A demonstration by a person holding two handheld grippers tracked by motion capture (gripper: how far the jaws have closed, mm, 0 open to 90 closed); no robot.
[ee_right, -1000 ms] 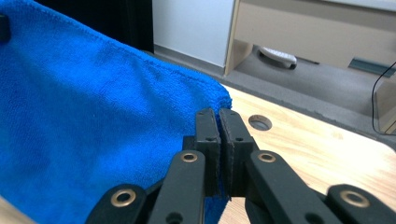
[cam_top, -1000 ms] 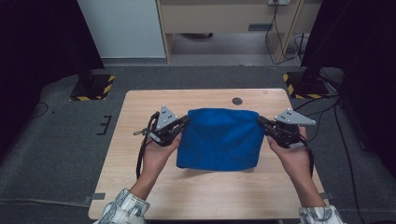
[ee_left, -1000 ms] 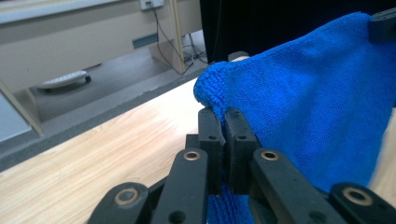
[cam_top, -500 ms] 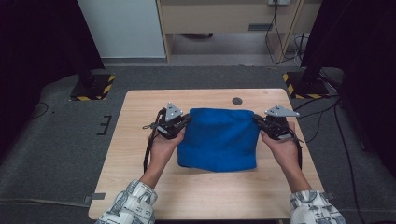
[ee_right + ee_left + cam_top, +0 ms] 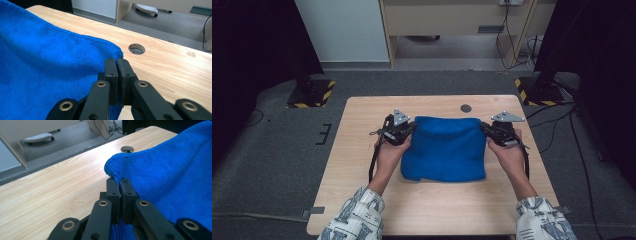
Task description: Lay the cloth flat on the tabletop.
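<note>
The blue cloth [image 5: 444, 149] is spread at the middle of the table [image 5: 362, 145]. Its far corners are pinched between the closed jaws of the left gripper [image 5: 408, 129] and right gripper [image 5: 486, 128], apparently so it can be lifted or folded evenly.

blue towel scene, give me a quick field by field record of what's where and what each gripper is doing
surface: light wooden table with a round cable hole near its far edge
cloth: blue terry towel, far edge lifted, near edge lying on the table
left gripper: shut on the towel's far left corner
right gripper: shut on the towel's far right corner
hands: one on each gripper, patterned sleeves at the near edge
</note>
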